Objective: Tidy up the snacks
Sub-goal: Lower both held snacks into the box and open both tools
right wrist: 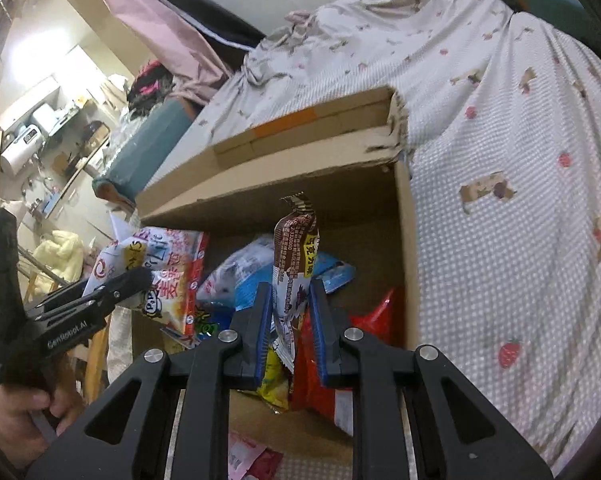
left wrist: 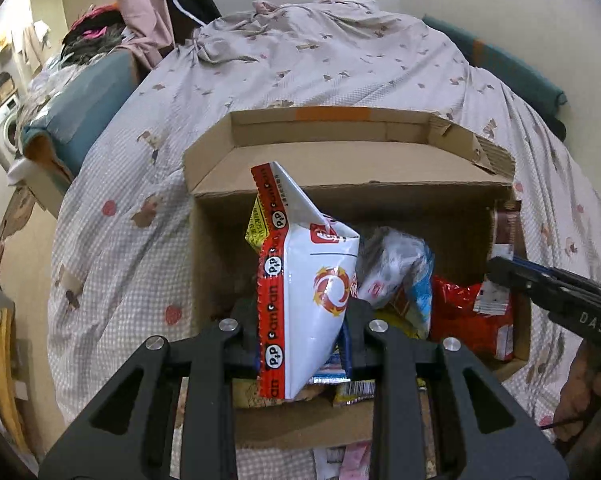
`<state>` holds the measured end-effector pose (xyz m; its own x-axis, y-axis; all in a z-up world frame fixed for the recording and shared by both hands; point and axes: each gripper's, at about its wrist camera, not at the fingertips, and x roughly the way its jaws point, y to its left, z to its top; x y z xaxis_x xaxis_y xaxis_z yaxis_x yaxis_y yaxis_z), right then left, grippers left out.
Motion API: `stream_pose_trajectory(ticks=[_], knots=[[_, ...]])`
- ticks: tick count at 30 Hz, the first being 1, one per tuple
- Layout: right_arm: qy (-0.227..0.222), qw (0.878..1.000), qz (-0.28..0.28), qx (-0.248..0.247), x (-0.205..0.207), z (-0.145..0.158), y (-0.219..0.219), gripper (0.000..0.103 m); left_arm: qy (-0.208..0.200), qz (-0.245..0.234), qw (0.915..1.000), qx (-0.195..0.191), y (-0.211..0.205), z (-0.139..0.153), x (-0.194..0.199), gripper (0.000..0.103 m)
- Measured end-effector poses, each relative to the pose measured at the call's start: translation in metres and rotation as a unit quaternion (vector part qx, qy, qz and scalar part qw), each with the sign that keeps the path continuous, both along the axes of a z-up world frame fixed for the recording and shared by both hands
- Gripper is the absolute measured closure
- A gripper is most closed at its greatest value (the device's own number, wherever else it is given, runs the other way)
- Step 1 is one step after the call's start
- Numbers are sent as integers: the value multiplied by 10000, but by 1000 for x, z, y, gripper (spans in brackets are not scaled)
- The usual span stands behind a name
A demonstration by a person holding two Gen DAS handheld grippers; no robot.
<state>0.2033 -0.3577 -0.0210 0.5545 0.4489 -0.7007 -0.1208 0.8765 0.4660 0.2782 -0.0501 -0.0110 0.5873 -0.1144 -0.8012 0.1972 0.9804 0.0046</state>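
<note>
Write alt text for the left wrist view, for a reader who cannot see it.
The left gripper holds a white and red snack bag upright over an open cardboard box of mixed snacks, which sits on a bed with a patterned cover. At the right edge, the right gripper reaches in over a red packet.

Both wrist cameras look closely down into one shared cardboard box [left wrist: 220, 264].
</note>
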Motion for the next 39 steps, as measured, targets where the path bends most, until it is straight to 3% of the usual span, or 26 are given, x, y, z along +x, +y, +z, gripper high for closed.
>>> stream_pose_trajectory(ticks=[5,13,14,15,16,17,18,24,39], knots=[[142,9999,18,-36,12,-10,4,82,-78,31,9999,-90,2,-4,5,78],[-54,10000,-18,18,10,-4,3,80,5,57,9999,-106,3,-11,7,74],[-75,10000,-29,13,9,-3,3,78,27,37,9999,-115,3,-11,6,63],[-89,9999,-49,7,8,-2,3,68,30,3,9999,-170,2,-10,4,55],[-99,9999,-64,20,8,-2,2,45,2,-9,9998,-204,2,-9,2,36],[-123,9998,-77,97,7,-2,0,36,-51,-6,9998,-195,1,-7,0,21],[-167,9997,-107,172,6,0,-2,30,-119,-8,9998,-174,0,-5,-3,18],[-361,9992,-129,97,1,9,-2,30,-298,-168,9994,87,-9,0,-12,18],[-421,9985,-311,144,-25,20,-17,30,-290,-163,9994,9,-6,11,-29,18]])
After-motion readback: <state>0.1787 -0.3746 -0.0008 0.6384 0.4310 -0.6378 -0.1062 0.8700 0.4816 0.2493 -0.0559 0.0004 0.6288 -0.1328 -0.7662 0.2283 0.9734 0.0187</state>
